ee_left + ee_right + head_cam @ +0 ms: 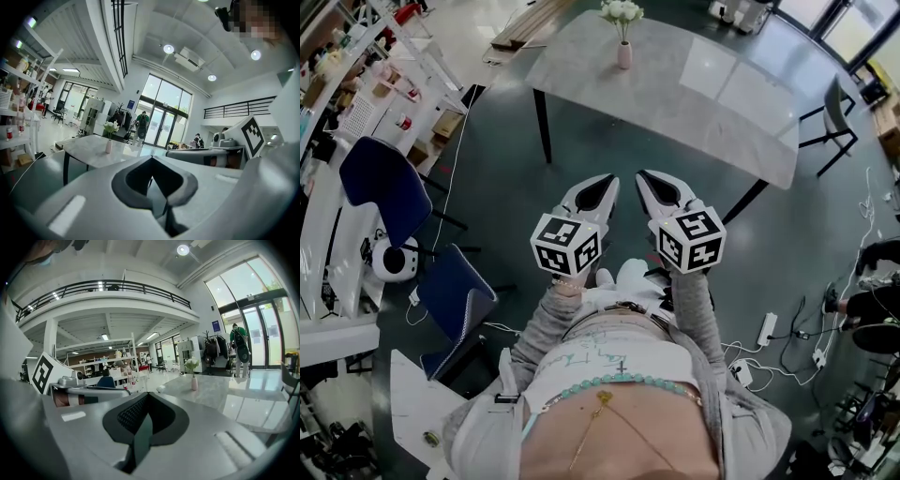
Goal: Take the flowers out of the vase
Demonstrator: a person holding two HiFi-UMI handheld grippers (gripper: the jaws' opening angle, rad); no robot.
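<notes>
A small pink vase (623, 54) holding white flowers (622, 11) stands near the far edge of a grey marble table (694, 89). Both grippers hang side by side over the dark floor, short of the table's near edge and well away from the vase. My left gripper (598, 192) is shut with nothing in it, and so is my right gripper (661, 187). In the left gripper view the vase (108, 146) and flowers (111, 126) sit far off to the left of the closed jaws (152, 159). In the right gripper view the vase (194, 383) stands to the right beyond the closed jaws (146, 397).
Two blue chairs (384, 183) (455, 291) stand on the left beside white shelving. A black chair (834, 117) is at the table's right end. A power strip (766, 328) and cables lie on the floor at right. A person in green (142, 124) stands by the glass doors.
</notes>
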